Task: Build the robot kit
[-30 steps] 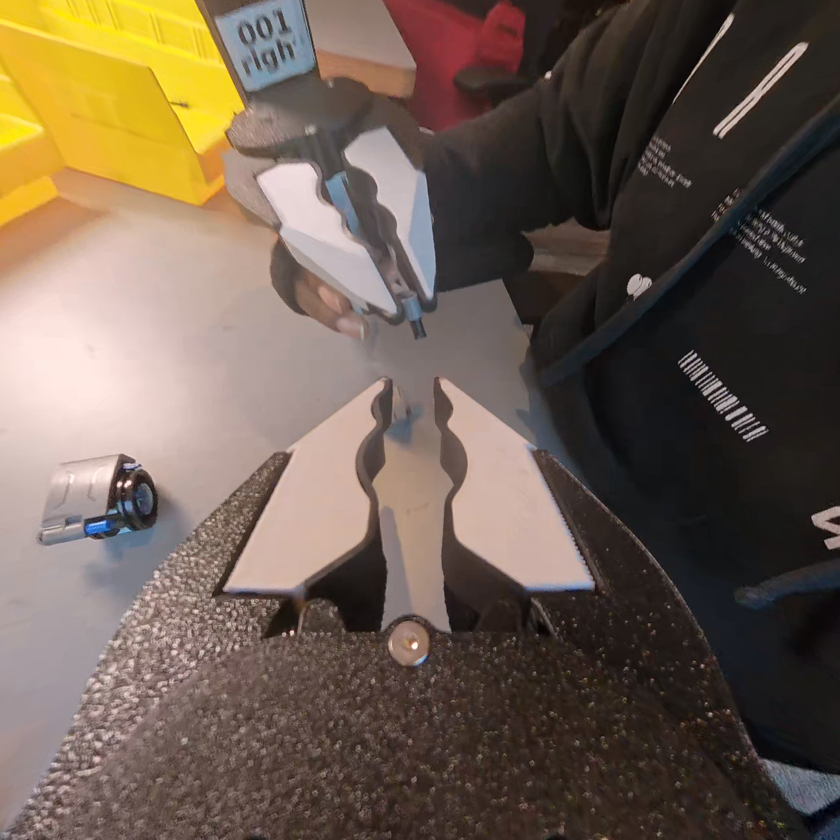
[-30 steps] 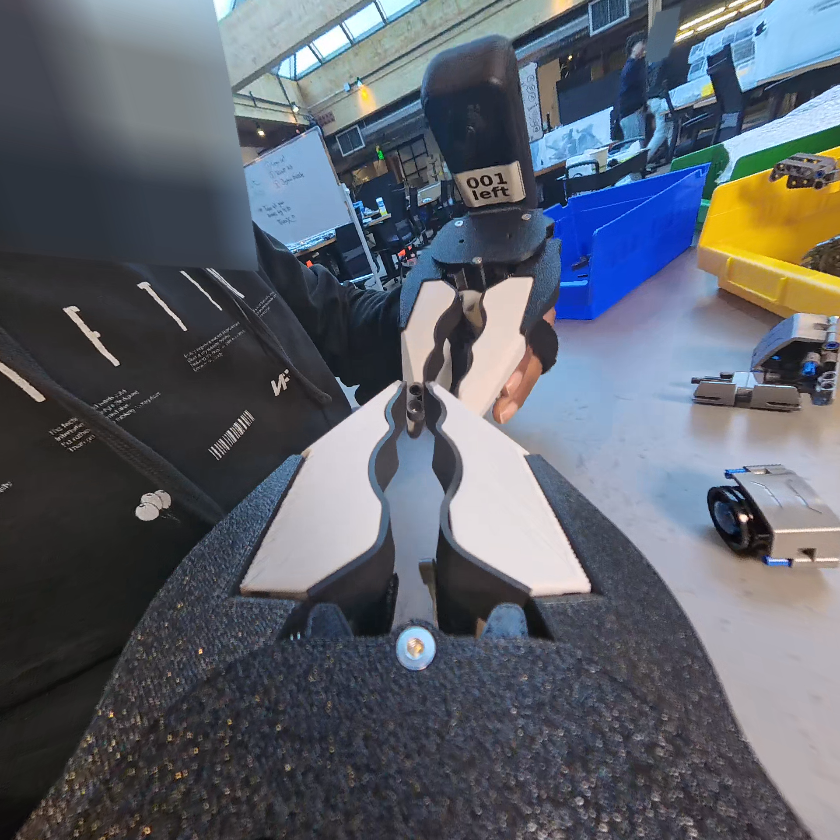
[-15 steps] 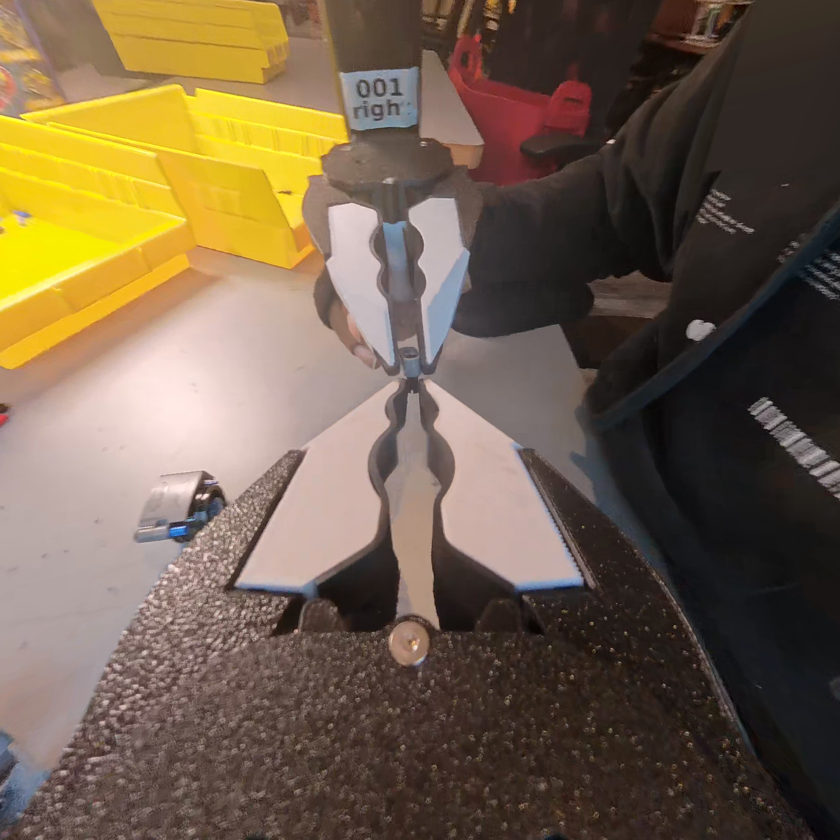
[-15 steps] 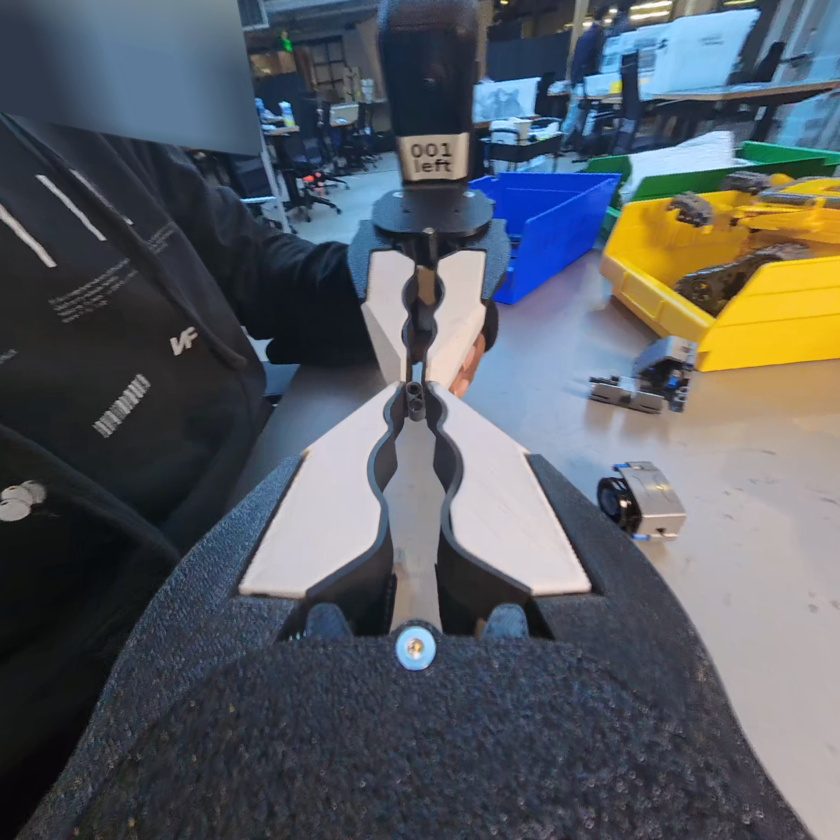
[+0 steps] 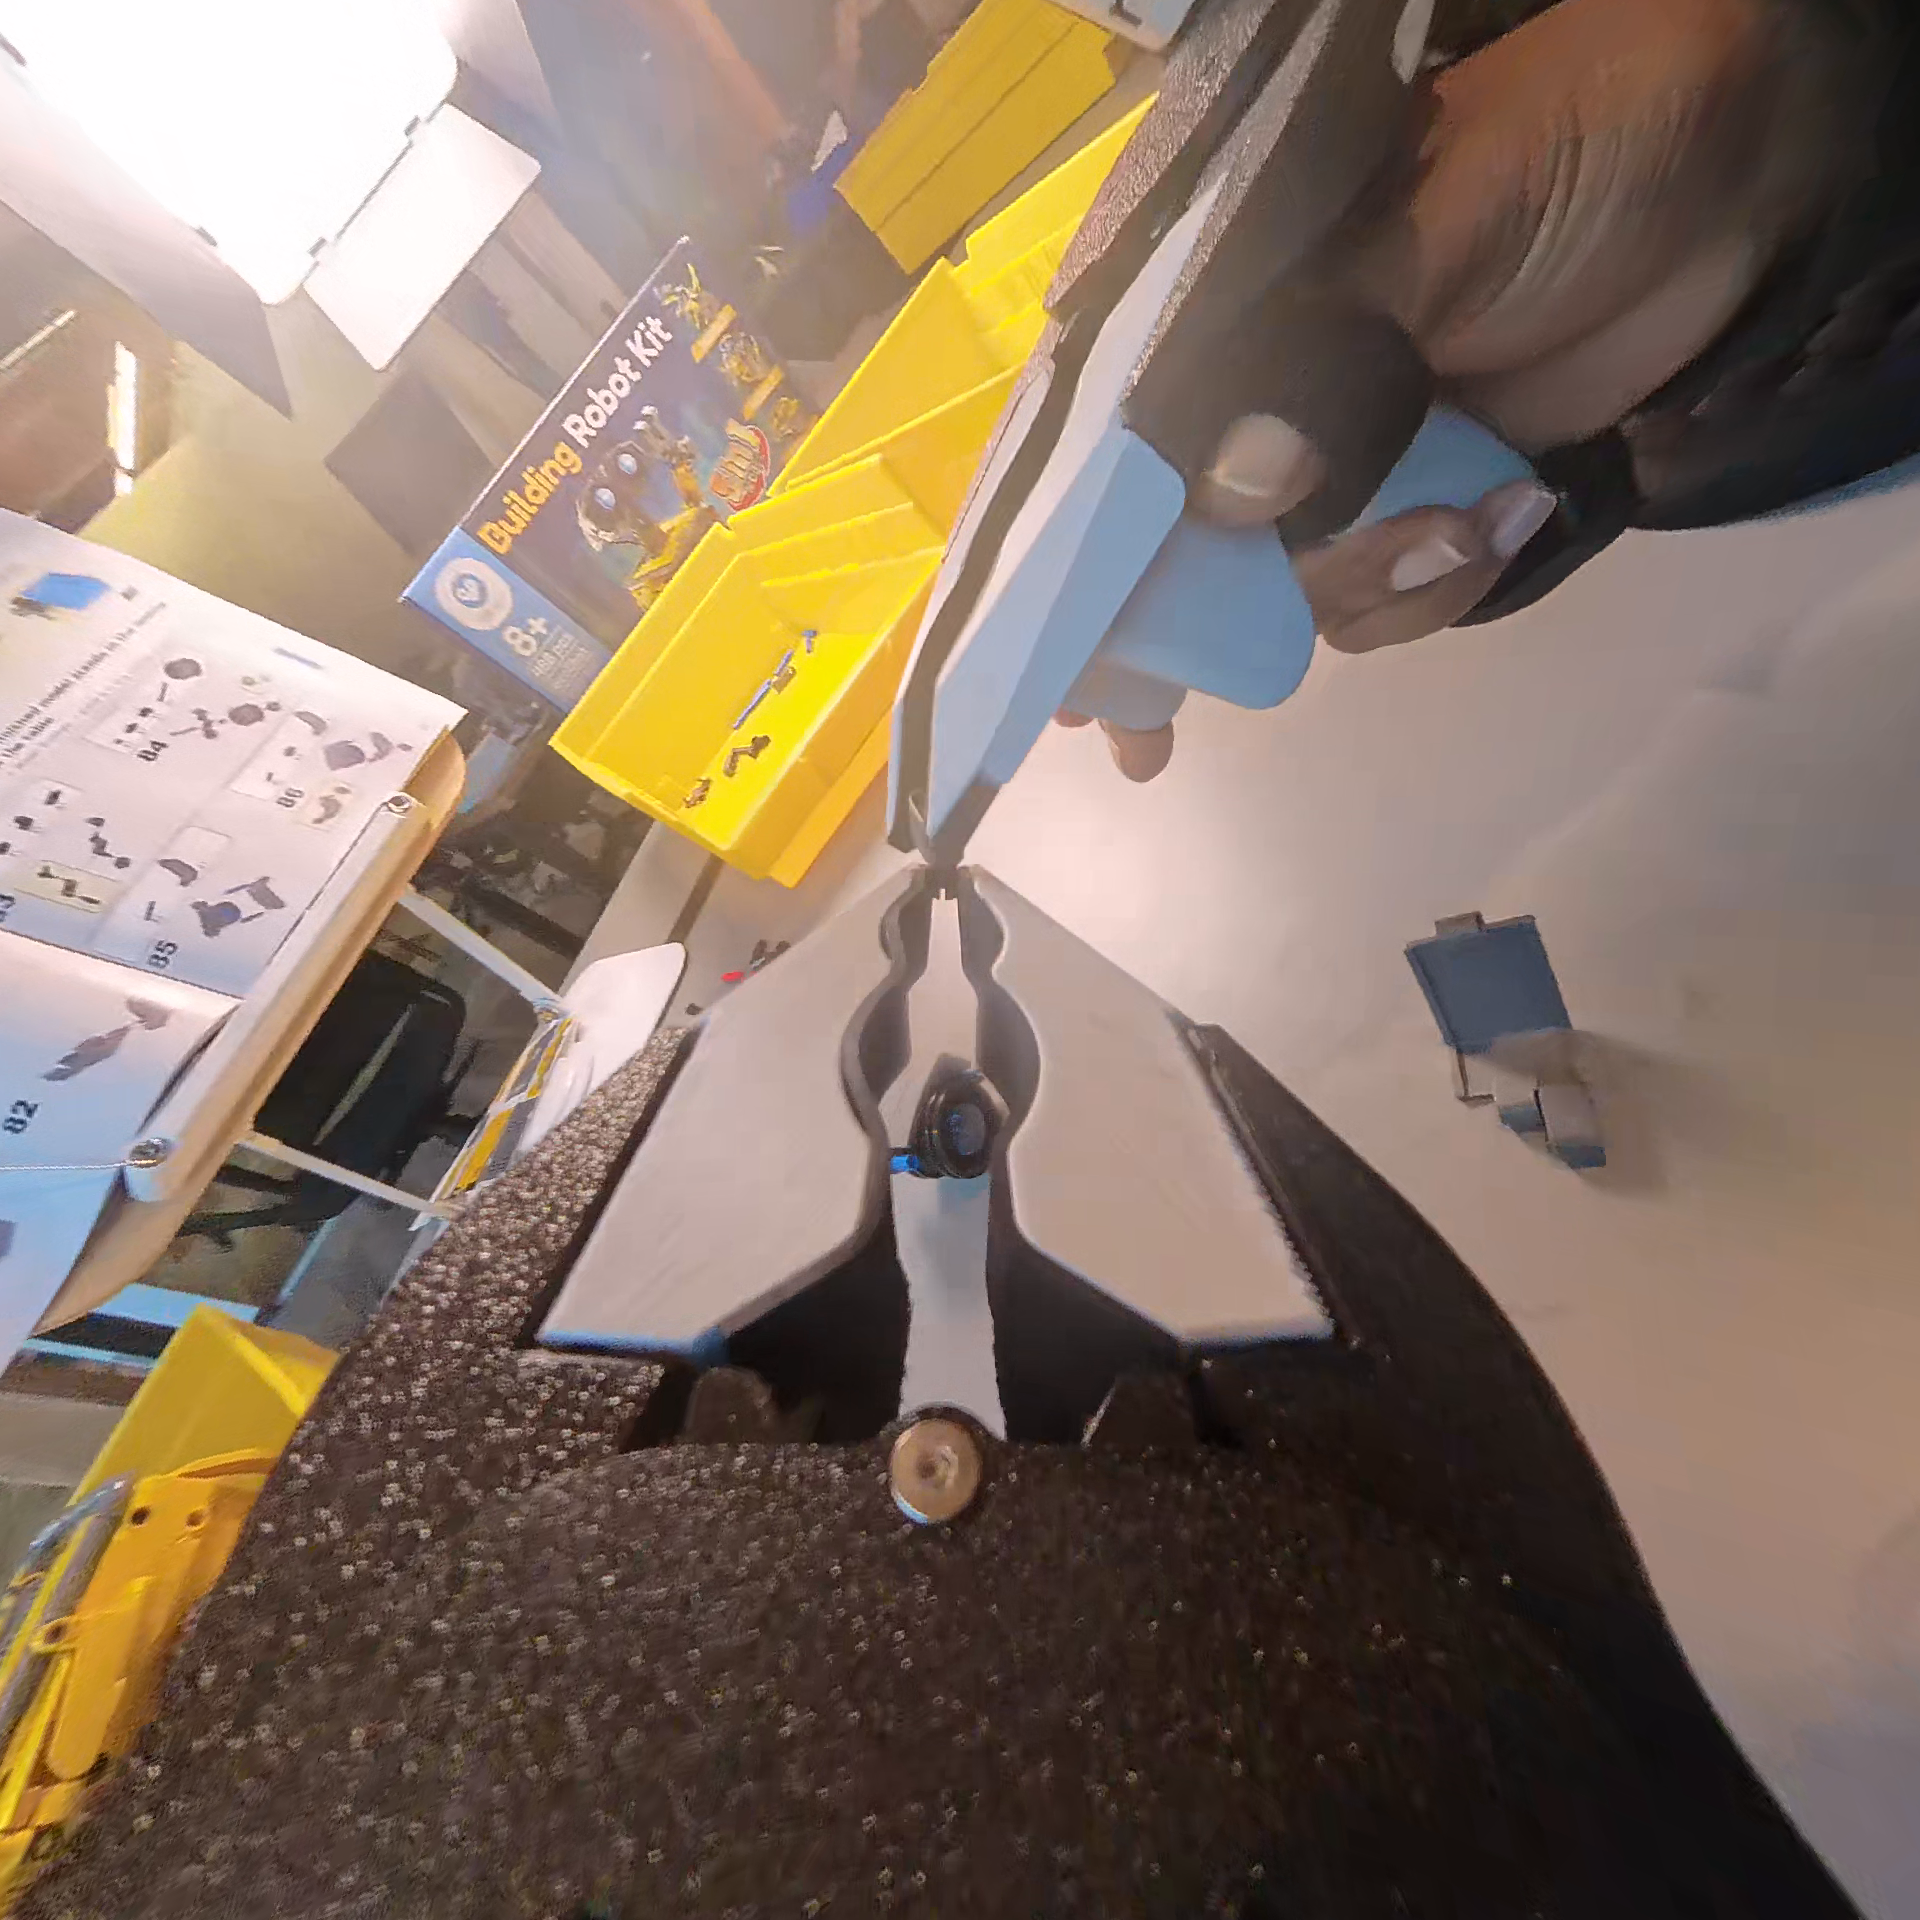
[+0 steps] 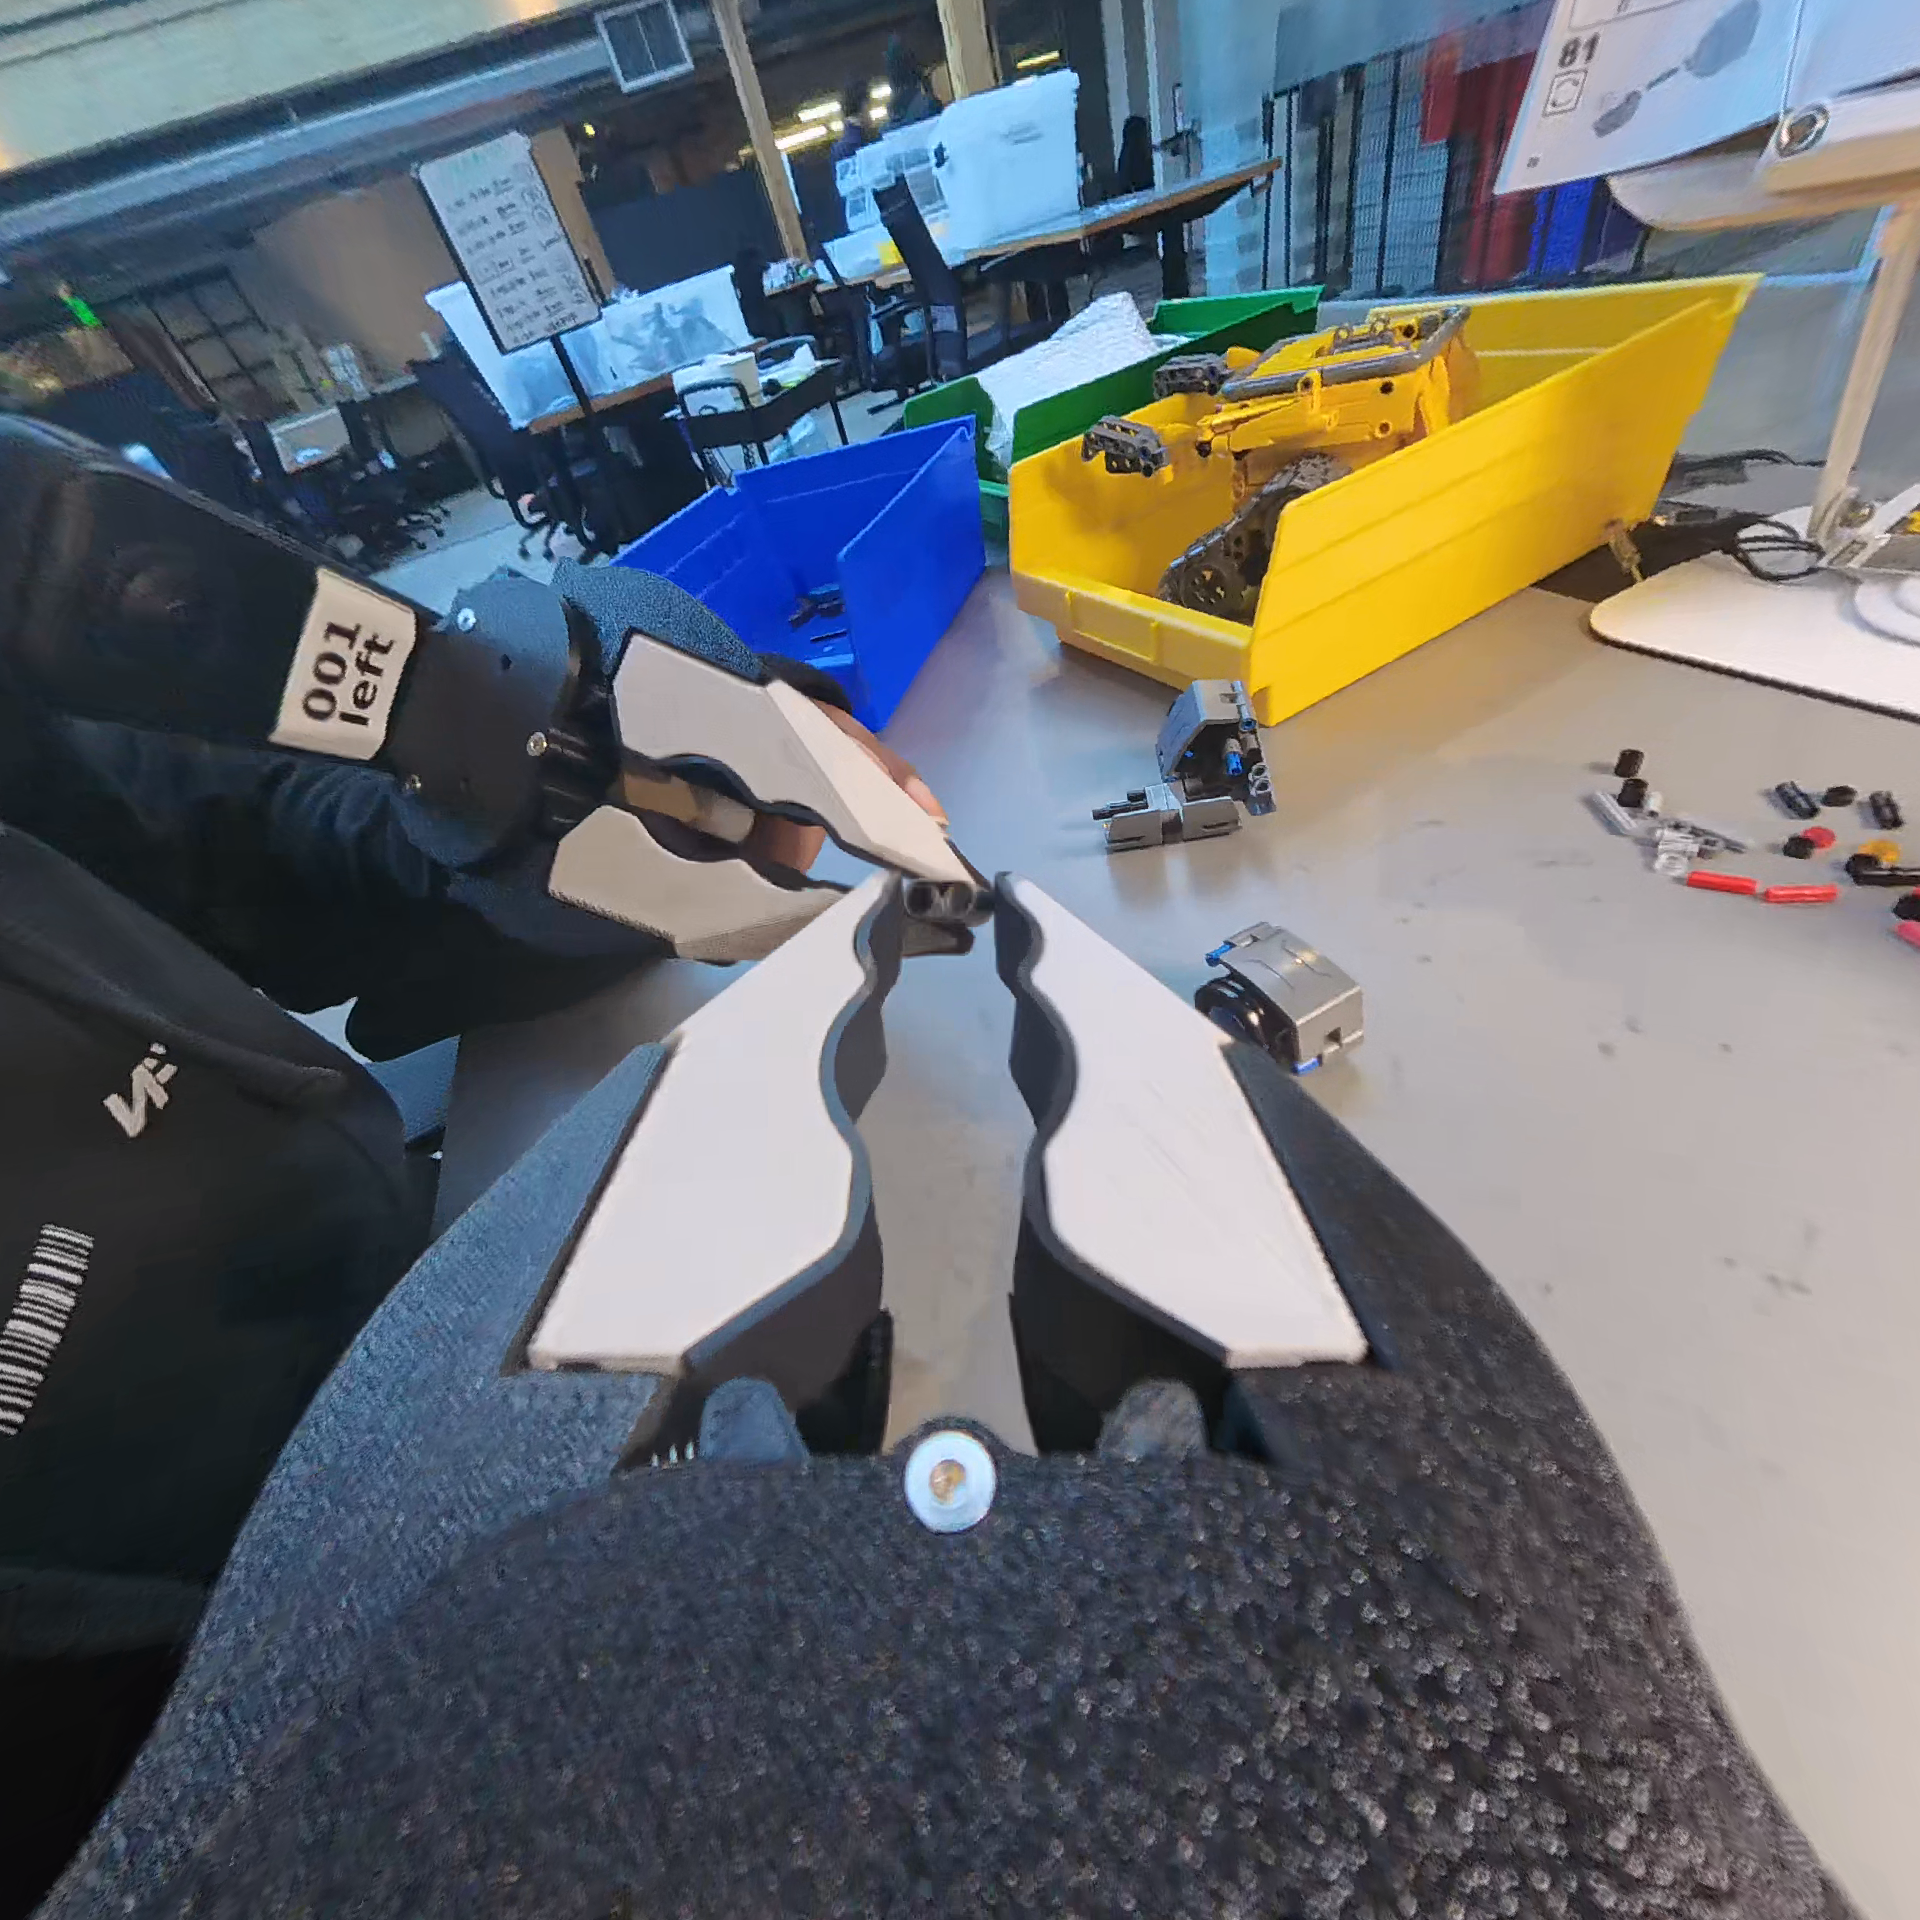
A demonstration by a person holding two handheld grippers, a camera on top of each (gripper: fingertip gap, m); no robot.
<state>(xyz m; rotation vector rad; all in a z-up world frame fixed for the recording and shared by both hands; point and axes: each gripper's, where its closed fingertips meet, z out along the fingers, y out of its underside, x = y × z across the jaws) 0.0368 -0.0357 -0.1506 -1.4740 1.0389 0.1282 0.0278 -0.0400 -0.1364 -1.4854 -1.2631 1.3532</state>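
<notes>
Dark grey plastic — a tiny two-hole connector (image 6: 943,898) — sits pinched at the tips of the right tool (image 6: 943,902), above the counter (image 6: 1558,1143). The left tool (image 6: 961,871), closed, touches its top. It looks light, hard, slippery — best held by its flat sides.

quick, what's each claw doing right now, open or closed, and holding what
Left claw: closed, tips meeting the right claw's; what it pinches is hidden.
Right claw: closed on a small dark connector piece.

Yellow bin (image 6: 1455,499) holding a yellow tracked model (image 6: 1299,416), blue bin (image 6: 831,551) beside it, grey block (image 6: 1195,769) in front, instruction sheet (image 5: 156,779) above
</notes>
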